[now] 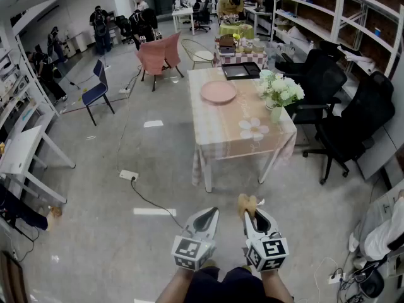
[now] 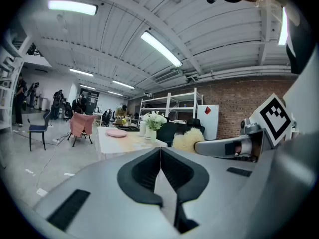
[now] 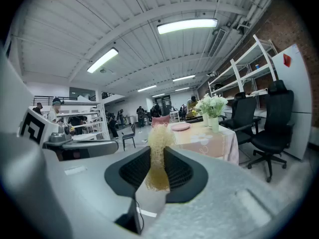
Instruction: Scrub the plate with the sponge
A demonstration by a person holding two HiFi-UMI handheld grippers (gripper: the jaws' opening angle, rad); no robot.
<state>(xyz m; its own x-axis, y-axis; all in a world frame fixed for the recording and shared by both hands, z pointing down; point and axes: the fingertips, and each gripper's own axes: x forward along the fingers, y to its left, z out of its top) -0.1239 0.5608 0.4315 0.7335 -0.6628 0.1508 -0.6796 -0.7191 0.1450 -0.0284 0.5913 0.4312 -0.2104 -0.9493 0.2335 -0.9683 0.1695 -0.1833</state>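
Observation:
A pink plate (image 1: 218,91) lies on the far half of a small table (image 1: 227,134) covered with a pale checked cloth. The plate (image 2: 116,133) looks small and distant in the left gripper view, and the plate (image 3: 180,127) is just as far off in the right gripper view. My right gripper (image 1: 253,214) is shut on a yellow fibrous sponge (image 1: 247,203), whose tuft (image 3: 158,148) sticks out between the jaws. My left gripper (image 1: 209,217) is shut with nothing in it. Both hang low over the floor, well short of the table.
A vase of white flowers (image 1: 278,93) stands at the table's right side, a dark tray (image 1: 240,71) at its far end. Black office chairs (image 1: 348,126) sit right of the table. A power strip (image 1: 129,175) and cable lie on the floor to the left. People stand far back.

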